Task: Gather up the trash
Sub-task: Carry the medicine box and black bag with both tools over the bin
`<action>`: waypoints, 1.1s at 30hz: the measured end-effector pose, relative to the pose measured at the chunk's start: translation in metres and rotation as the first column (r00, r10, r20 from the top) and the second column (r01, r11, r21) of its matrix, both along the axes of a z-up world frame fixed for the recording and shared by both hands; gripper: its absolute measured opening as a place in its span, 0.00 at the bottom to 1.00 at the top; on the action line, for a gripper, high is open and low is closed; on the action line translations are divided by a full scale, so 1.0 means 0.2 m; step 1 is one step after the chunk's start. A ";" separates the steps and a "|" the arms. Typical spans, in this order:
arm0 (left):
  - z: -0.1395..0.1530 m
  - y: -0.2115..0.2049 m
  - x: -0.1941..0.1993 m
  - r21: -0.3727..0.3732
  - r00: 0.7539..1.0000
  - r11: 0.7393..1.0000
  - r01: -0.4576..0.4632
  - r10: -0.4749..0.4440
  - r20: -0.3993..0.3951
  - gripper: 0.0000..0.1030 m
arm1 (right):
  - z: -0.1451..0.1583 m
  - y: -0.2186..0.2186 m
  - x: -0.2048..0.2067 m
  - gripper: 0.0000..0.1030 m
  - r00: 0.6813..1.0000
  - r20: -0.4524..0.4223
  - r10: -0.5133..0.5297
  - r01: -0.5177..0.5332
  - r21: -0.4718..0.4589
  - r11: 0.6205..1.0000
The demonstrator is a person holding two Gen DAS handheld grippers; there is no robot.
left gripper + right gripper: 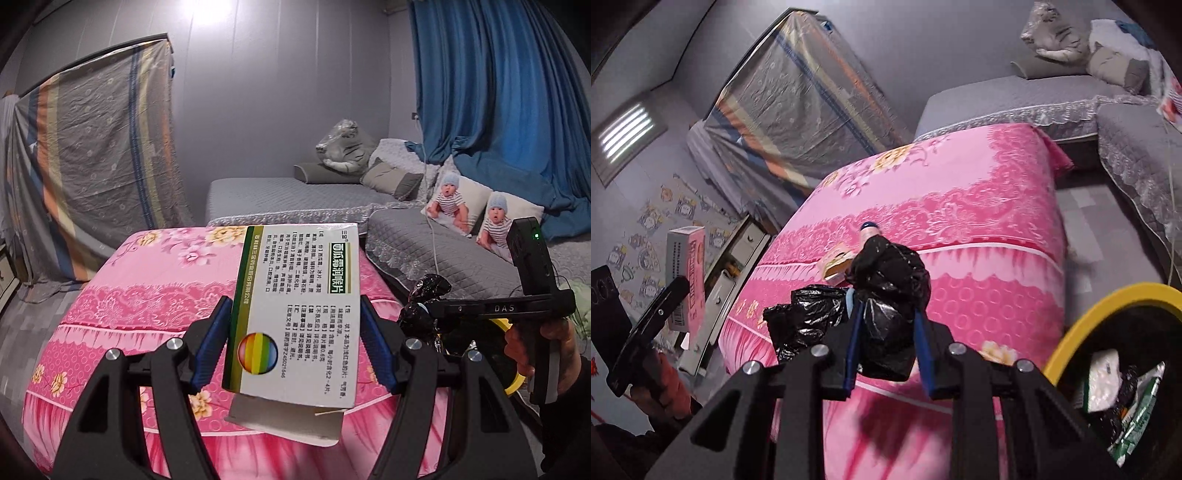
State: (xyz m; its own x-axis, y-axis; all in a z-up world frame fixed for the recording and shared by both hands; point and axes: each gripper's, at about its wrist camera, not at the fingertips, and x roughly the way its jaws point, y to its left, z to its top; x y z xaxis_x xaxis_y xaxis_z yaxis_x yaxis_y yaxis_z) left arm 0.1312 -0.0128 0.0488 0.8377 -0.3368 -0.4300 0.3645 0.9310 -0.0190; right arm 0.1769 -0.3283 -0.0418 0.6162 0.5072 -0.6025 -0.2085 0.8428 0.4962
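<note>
My left gripper (295,328) is shut on a white and green medicine box (295,314) with an open bottom flap, held above the pink floral table cover (147,295). My right gripper (888,332) is shut on the bunched edge of a black trash bag (882,295); it shows in the left wrist view (424,306) to the right of the box. The bag lines a yellow-rimmed bin (1082,328) at lower right, with wrappers (1108,387) inside. More litter, a small bottle (870,230) and a packet (836,260), lies on the pink cover beyond the bag.
A grey quilted sofa (295,195) with pillows runs behind and right of the table. A blue curtain (498,92) hangs at right. A striped sheet (92,147) covers furniture at left. A pink box (687,273) is held in the left gripper, seen from the right wrist.
</note>
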 end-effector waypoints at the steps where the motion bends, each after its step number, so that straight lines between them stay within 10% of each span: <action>1: 0.01 -0.03 -0.01 0.004 1.000 1.000 0.011 -0.011 0.004 0.62 | 0.00 -0.04 -0.02 0.24 1.000 0.000 -0.023 0.023 0.004 1.000; 33: 0.00 -0.73 -0.05 0.064 0.951 0.949 0.310 -0.311 0.002 0.62 | -0.06 -0.73 -0.48 0.24 0.908 0.035 -0.418 0.417 0.020 0.909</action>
